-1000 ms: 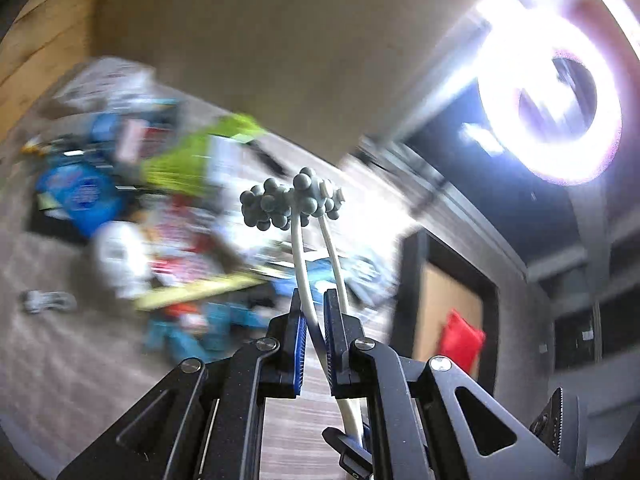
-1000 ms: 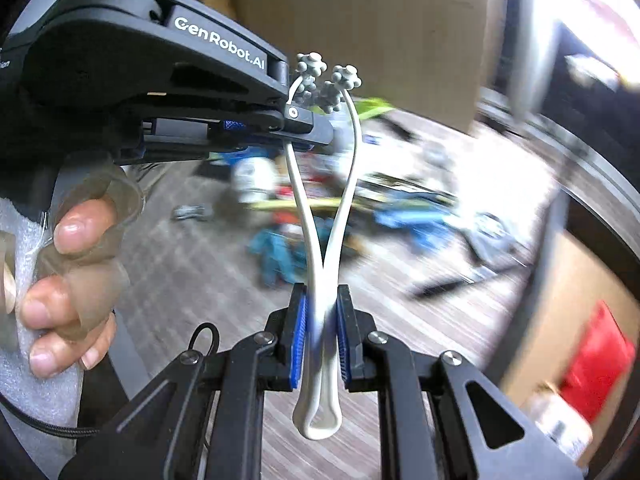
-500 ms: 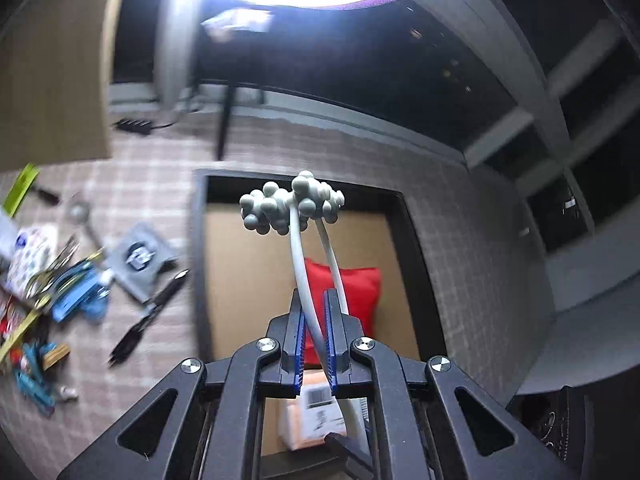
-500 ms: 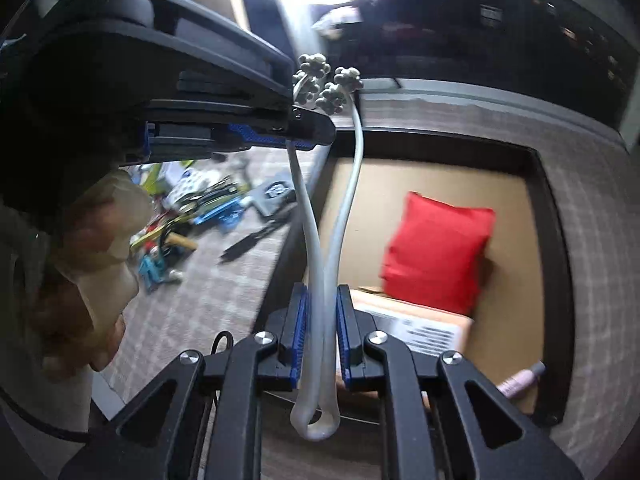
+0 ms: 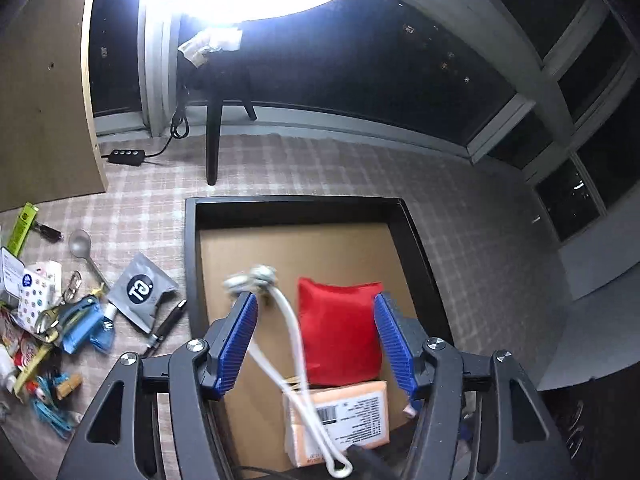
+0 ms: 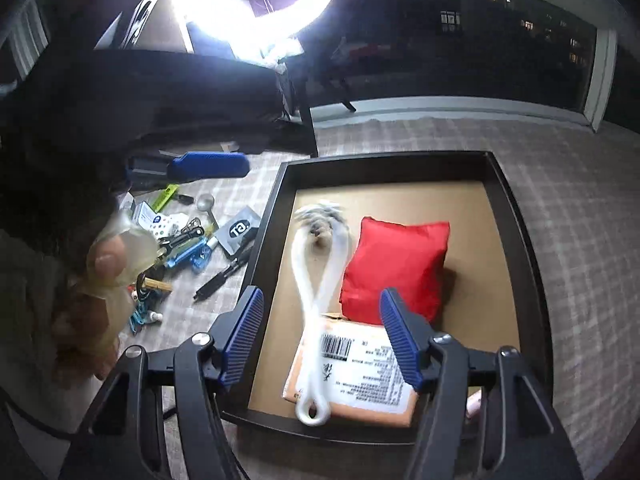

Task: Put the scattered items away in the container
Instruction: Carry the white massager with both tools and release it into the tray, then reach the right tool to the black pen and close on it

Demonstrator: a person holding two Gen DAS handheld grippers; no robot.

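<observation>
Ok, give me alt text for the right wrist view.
The right tongs are opening above a black tray, and a blurred white looped massager sits free between them, over a red pouch and a labelled parcel. Clutter lies on the carpet to the left.

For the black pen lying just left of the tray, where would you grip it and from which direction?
Grip the black pen around mid-barrel, coming down from above with the fingers straddling it across its width. It lies flat and diagonal on the checked cloth, so the gripper should be rolled to match that slant. Its upper end sits close to the tray wall and the grey sachet, so the middle looks clearer.
</observation>
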